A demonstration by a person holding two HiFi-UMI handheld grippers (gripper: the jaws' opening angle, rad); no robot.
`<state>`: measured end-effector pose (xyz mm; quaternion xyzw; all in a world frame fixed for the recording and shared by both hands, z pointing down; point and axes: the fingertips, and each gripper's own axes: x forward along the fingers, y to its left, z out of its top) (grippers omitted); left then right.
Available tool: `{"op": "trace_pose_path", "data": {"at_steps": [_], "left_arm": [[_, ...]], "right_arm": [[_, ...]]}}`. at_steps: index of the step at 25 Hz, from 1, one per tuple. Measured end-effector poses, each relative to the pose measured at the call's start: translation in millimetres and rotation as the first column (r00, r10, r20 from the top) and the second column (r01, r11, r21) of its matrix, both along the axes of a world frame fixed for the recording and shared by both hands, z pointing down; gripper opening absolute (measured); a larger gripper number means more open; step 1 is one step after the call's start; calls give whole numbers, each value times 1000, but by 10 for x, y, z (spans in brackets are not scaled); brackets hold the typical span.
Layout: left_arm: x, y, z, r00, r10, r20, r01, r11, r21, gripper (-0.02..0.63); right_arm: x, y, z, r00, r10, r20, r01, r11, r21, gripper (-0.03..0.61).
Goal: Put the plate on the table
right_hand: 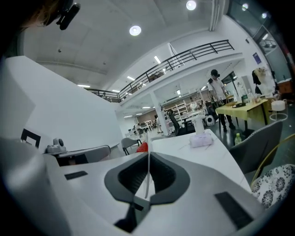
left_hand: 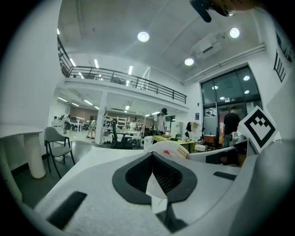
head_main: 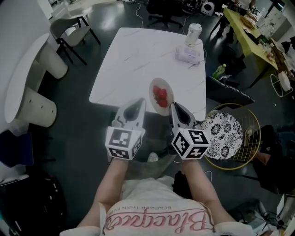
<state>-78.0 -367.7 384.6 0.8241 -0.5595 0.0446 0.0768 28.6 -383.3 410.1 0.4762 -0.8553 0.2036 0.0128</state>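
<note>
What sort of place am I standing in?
Probably a large open-plan office or lab: a railed mezzanine overhead, a cluttered yellow desk, and office chairs with people working further back.

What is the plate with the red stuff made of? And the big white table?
The plate looks like glazed ceramic, or maybe hard plastic: it is white and smooth, with a thin stiff rim. The table looks like marble or a marble-print top: it is white with faint grey veins.

One above, two low
Head view looks steeply down; gripper views face 12 o'clock along their jaws; all share table and plate.
</note>
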Motion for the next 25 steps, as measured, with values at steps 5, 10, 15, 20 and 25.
{"op": "trace_pose_path", "data": {"at_steps": [5,10,15,20,25], "left_arm": [[44,-357,198,1000,11,15,-11,1000,-12,3],[50,-614,475,1000,21,17,-20,998,-65,3],[-7,-910,713,1000,24,12,-23,995,-100,3],[-77,-1214,853,1000,9,-1,-9,993,-116,3],[-149,-1338,977,1000,4,-9,-5,991,-134,3]], "right_arm": [[-54,-490,390,1000,-4,-10,3,998,-66,8],[-109,-910,849,1000,13,1,-13,986,-164,8],[-174,-1237,1162,999,43,-4,-43,978,-204,8],[-159,-1559,1381,996,92,3,-89,969,-232,8],[-104,-1823,1562,989,139,-54,-148,962,-231,8]]}}
